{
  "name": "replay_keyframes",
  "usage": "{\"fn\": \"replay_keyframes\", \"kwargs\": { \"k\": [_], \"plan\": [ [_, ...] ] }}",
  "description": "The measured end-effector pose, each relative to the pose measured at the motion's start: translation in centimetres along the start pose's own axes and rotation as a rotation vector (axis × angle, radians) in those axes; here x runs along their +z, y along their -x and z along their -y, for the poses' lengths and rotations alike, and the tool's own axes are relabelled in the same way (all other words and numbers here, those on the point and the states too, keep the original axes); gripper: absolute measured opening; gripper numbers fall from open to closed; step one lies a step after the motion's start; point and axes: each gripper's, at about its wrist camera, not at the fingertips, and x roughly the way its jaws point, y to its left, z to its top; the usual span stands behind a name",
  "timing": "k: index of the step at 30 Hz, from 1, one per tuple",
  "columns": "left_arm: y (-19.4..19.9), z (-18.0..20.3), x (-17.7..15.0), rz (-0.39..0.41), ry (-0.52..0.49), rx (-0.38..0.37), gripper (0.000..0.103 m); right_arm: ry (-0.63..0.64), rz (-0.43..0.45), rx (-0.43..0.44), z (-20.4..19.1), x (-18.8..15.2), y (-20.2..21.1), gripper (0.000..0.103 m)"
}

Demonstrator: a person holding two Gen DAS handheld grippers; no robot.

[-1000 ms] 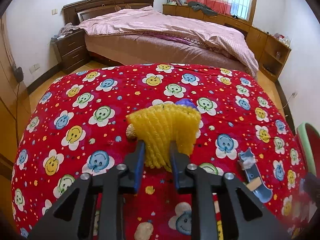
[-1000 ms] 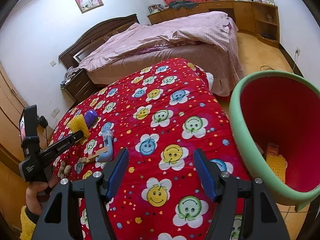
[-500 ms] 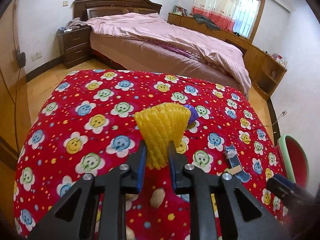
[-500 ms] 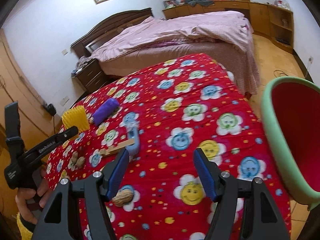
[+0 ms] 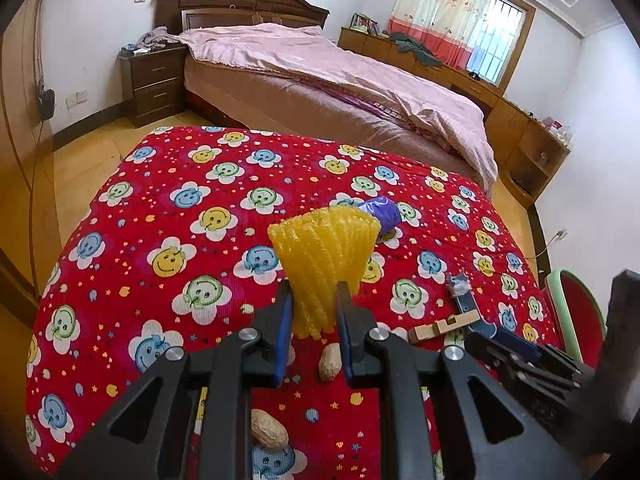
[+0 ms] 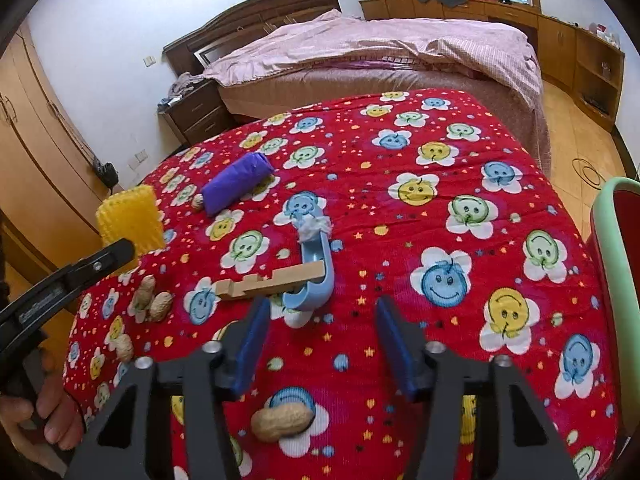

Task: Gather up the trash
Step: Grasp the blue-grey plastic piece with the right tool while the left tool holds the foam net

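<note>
My left gripper [image 5: 311,304] is shut on a yellow foam net [image 5: 326,254] and holds it above the red smiley tablecloth [image 5: 168,216]; the net also shows in the right wrist view [image 6: 130,222]. My right gripper [image 6: 320,316] is open and empty, just in front of a blue plastic scoop [image 6: 316,268] with a wooden piece [image 6: 272,280] across it. A purple wad [image 6: 236,182] lies further back. Peanuts [image 6: 282,420] lie on the cloth, one below my right gripper. The red bin with a green rim [image 6: 616,264] stands at the right edge.
More peanuts [image 6: 154,302] lie at the table's left side and below my left gripper [image 5: 330,362]. A bed with a pink cover [image 5: 340,68] stands beyond the table. A nightstand [image 5: 154,80] is at the back left, wooden cabinets [image 5: 524,140] along the right wall.
My left gripper has lifted the yellow net higher off the cloth. My right gripper has swung left from the bin toward the blue scoop, staying open.
</note>
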Motion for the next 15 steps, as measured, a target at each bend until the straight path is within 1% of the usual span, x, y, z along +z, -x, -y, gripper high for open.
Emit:
{"fn": "replay_keyframes", "kwargs": {
  "k": [1,2,3,4,8,15],
  "plan": [
    [0.0,0.0,-0.1,-0.001,0.000,-0.002,0.020,0.001,0.003,-0.006,0.0,0.1,-0.2,0.045],
    [0.0,0.0,-0.1,-0.002,0.001,-0.004,0.020,-0.001,0.008,-0.014,0.1,0.2,-0.3,0.041],
    [0.0,0.0,-0.2,-0.003,0.001,-0.006,0.020,-0.005,0.013,-0.017,0.3,0.3,-0.3,0.033],
    [0.0,0.1,-0.3,-0.004,0.001,-0.008,0.020,-0.006,0.016,-0.018,0.4,0.3,-0.3,0.022],
    [0.2,0.3,-0.4,-0.003,-0.001,-0.015,0.020,-0.015,0.029,-0.029,0.9,0.3,0.2,0.020],
    [0.7,0.9,-0.6,-0.005,-0.010,-0.037,0.020,-0.029,0.087,-0.042,2.1,-0.3,3.4,0.020]
  ]
}}
